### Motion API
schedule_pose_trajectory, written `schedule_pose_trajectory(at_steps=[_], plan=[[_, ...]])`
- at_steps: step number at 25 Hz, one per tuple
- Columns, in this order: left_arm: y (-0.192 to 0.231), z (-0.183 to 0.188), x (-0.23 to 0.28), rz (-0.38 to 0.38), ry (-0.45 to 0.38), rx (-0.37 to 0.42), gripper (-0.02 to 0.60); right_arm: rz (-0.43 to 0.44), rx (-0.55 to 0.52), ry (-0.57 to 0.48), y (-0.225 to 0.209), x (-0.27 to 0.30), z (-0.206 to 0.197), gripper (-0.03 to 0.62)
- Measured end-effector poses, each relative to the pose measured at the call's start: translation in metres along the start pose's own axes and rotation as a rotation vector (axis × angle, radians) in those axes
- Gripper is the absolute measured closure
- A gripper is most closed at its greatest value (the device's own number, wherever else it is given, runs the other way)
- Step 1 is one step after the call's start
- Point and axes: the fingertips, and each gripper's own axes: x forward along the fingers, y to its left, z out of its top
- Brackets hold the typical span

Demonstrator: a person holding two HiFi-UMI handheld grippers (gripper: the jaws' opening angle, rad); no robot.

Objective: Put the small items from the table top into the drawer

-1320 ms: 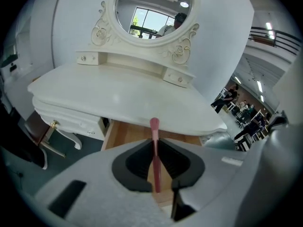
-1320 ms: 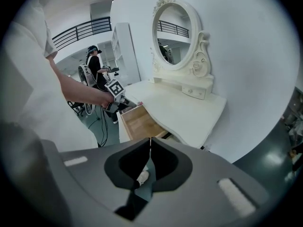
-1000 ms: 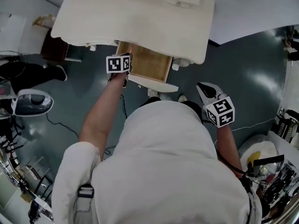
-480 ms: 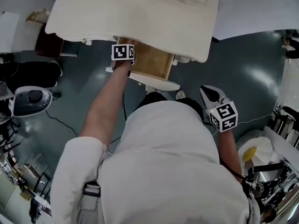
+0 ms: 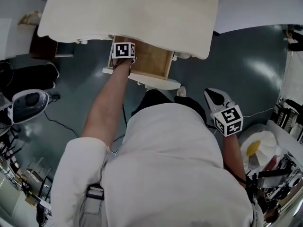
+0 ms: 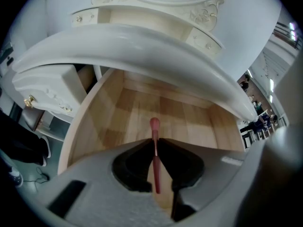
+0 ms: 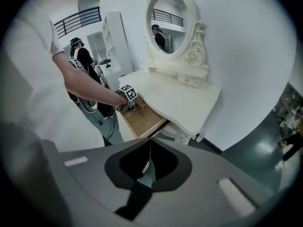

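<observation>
Lowered since the earlier frame, the left gripper (image 6: 155,145), jaws clamped on a slim red stick (image 6: 154,126), now reaches into the open wooden drawer (image 5: 158,63) at upper centre, so release seems near; the right gripper (image 7: 149,151) idles closed, empty.

Dressing table (image 5: 142,13) cream-white, carved mirror frame (image 7: 196,37) the same. Drawer (image 6: 189,122) pale wood inside, patchy lighter and darker boards. Thin stick (image 6: 154,124) dull red-pink. Left gripper (image 6: 155,143) and right gripper (image 7: 150,141) grey with black jaw hollows; marker cubes (image 5: 124,50) black squares on white. Floor (image 5: 227,65) dark blue-grey, glossy. Shirt (image 5: 165,174) white.
</observation>
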Motion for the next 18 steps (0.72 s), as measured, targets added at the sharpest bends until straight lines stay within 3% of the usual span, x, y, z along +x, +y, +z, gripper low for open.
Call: schedule_pose_trajectory(at_steps=[18], plan=[[0.005, 0.002, 0.019, 0.021, 0.044, 0.056, 0.523, -0.017, 0.056, 0.013, -0.003, -0.004, -0.01, 0.588]])
